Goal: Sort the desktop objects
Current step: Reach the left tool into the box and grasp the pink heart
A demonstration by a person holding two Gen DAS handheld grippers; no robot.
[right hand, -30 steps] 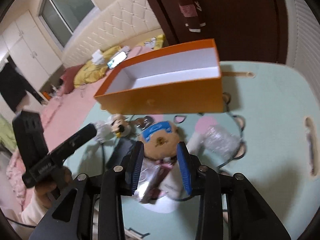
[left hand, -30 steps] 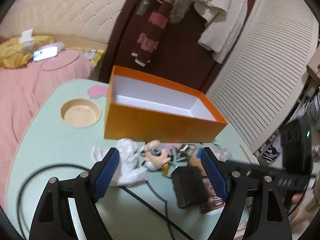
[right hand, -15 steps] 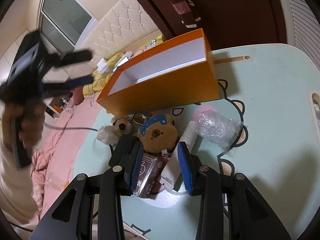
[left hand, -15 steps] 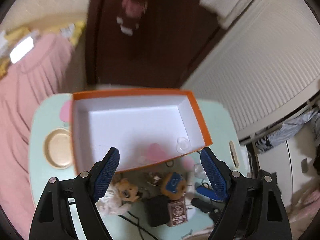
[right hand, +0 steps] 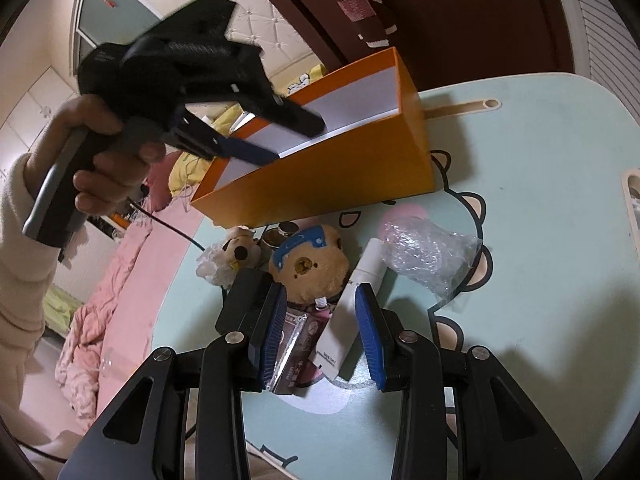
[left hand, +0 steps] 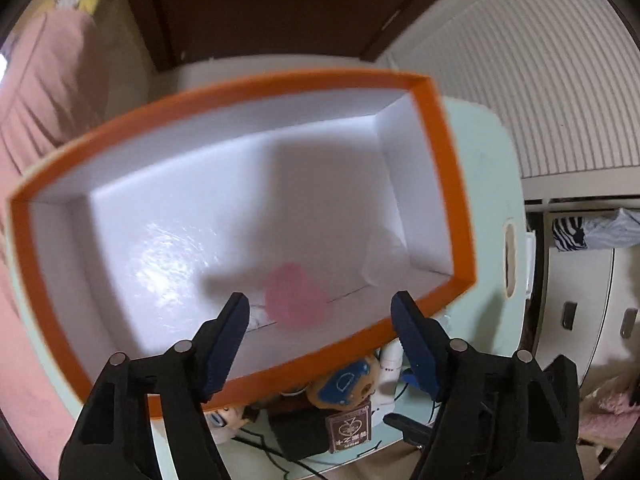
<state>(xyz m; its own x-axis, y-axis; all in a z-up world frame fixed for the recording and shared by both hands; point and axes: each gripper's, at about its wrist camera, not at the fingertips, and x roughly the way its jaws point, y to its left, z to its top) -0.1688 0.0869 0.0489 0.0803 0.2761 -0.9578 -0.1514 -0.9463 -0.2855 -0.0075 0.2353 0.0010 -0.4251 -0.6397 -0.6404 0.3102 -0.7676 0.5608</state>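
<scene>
Left hand-held gripper (left hand: 320, 312) spread wide, empty, over the orange box (left hand: 436, 128), right hand-held gripper (right hand: 320, 320) parted above white tube (right hand: 352, 300) beside bear plush (right hand: 308, 268), mint tabletop (right hand: 540, 160).

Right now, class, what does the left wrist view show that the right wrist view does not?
Only the left wrist view shows the glossy white floor inside the orange cardboard box.

Only the right wrist view shows the crumpled clear plastic wrap and the hand holding the open left gripper over the box.

Both show the box, the brown bear plush and the pale green table.
</scene>
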